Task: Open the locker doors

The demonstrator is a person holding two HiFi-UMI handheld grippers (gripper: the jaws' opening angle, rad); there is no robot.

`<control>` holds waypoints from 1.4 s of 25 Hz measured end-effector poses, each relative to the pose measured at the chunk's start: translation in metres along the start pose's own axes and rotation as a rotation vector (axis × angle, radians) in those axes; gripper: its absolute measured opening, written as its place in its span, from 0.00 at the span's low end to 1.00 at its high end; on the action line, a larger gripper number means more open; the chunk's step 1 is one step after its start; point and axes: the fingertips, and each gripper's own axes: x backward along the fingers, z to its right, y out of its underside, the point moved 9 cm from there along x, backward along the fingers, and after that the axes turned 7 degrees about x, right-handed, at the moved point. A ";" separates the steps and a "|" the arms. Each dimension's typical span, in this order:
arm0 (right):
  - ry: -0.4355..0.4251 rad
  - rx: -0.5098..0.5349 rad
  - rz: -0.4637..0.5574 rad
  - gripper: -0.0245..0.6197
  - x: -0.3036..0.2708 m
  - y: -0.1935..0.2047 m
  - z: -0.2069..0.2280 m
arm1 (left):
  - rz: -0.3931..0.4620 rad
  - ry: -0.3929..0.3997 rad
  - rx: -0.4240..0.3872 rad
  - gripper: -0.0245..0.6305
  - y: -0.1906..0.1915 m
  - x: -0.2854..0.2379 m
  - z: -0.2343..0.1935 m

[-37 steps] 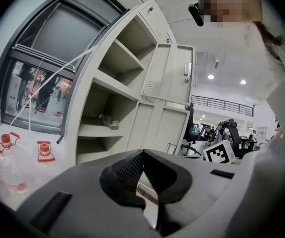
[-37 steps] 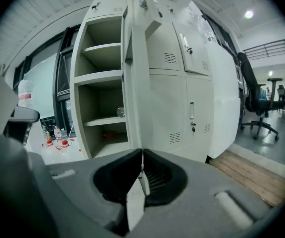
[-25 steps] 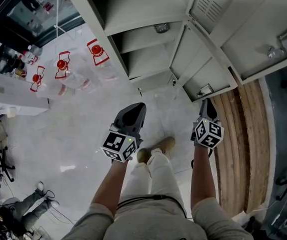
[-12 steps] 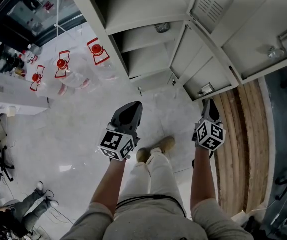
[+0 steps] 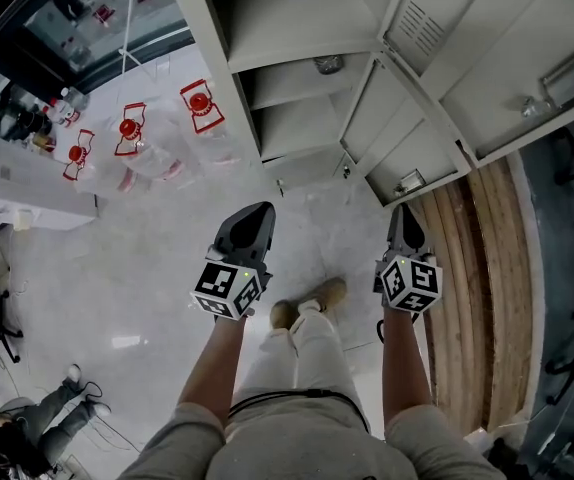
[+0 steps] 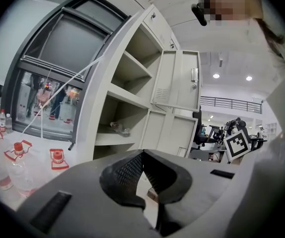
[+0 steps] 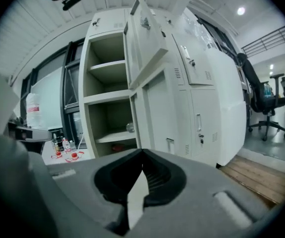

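Held left tongs (image 5: 252,223) and right tongs (image 5: 405,223) clenched, empty, before the locker (image 5: 297,28), the right just squeezed tighter. Open doors (image 5: 407,138) right of its shelves. Probably needed releasing before catching the closed door (image 7: 207,103) farther right.

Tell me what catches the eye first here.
The open locker fills the top of the head view, its doors swung out to the right of the pale shelves. Below it, the left gripper and right gripper hang shut and empty above the floor, the right one's jaws having just closed. Red-capped bottles stand at left.
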 end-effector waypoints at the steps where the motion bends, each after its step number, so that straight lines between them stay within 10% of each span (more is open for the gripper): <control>1: -0.029 0.010 0.009 0.04 0.002 -0.005 -0.007 | 0.005 -0.003 -0.004 0.04 -0.002 0.004 0.000; 35: -0.353 0.161 0.203 0.03 0.100 -0.140 -0.089 | 0.164 -0.067 -0.075 0.04 -0.105 0.143 0.031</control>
